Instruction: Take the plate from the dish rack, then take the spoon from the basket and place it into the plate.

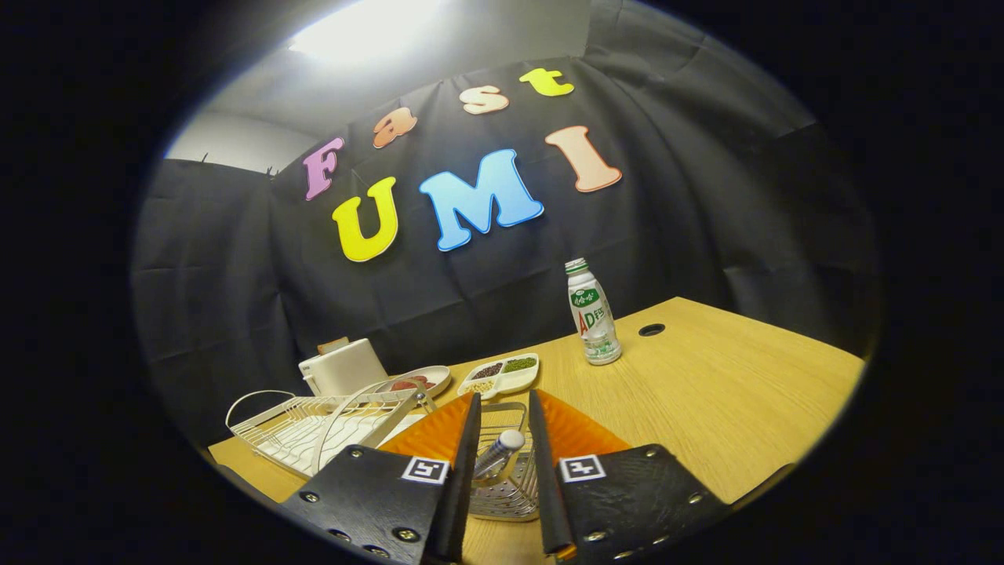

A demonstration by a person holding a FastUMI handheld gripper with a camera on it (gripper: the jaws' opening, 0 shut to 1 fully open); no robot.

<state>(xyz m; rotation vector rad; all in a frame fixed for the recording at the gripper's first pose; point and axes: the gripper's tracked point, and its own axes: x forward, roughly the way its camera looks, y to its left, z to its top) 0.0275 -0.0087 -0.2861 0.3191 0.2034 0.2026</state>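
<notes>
On the wooden tabletop [706,377], my fingers [503,463] stand apart around the spoon [497,455] handle in the basket [506,490]; it looks light, slippery, so I grip mid-handle.

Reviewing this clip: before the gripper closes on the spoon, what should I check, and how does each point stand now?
1. Spoon handle between the fingers: ok, it stands in the basket in the gap.
2. Gripper open: ok, neither finger touches the handle.
3. Spoon bowl free in the basket: cannot tell, hidden.
4. Plate out of the dish rack: not ok; a plate still stands in the rack.
5. Bottle clear of the path: ok, far beyond the fingers.
</notes>
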